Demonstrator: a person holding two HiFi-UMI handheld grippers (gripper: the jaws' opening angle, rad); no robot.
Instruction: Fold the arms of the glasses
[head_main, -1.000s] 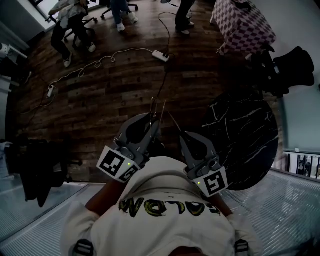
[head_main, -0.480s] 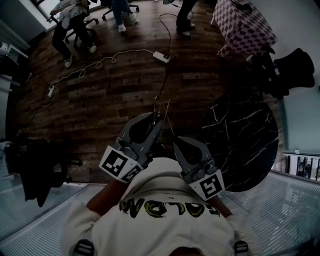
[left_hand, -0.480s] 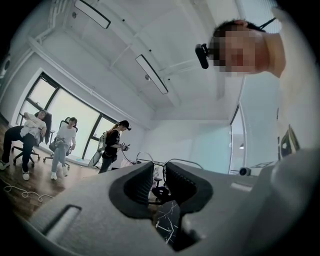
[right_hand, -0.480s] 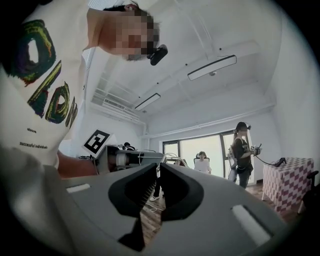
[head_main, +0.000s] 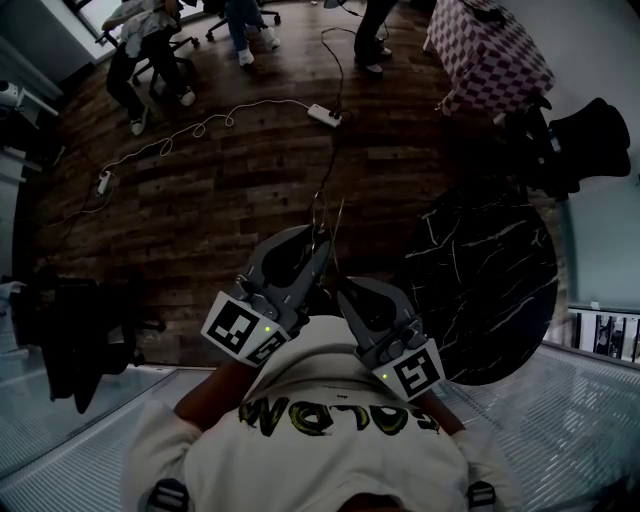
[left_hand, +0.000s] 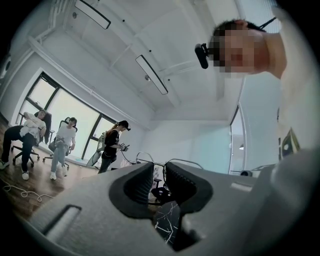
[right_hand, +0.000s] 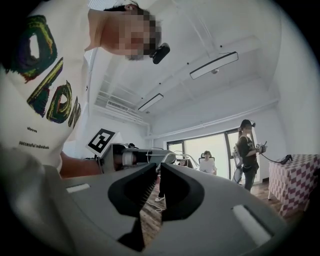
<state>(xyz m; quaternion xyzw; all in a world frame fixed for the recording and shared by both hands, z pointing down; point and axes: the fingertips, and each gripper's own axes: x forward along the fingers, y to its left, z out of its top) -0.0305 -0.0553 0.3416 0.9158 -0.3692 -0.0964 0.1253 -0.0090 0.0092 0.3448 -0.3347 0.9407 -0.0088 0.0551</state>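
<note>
The glasses (head_main: 328, 215) are thin wire frames, held up in front of my chest over the wooden floor. My left gripper (head_main: 318, 240) is shut on them; in the left gripper view the wire rims (left_hand: 182, 161) rise just beyond its jaws (left_hand: 160, 172). My right gripper (head_main: 338, 285) sits close beside the left one, its jaws nearly together on what looks like one thin arm of the glasses. In the right gripper view the jaws (right_hand: 157, 175) leave only a slit, and the left gripper (right_hand: 145, 157) with the wire frame (right_hand: 186, 156) lies just ahead.
A round black marble table (head_main: 480, 290) stands to my right. A power strip (head_main: 327, 113) with cables lies on the floor ahead. Seated people (head_main: 140, 40) and a checkered cloth (head_main: 490, 50) are at the far side. A dark chair (head_main: 70, 330) is at my left.
My right gripper has swung left towards the left gripper, and the thin arm has come in towards the frame. The left gripper has barely moved.
</note>
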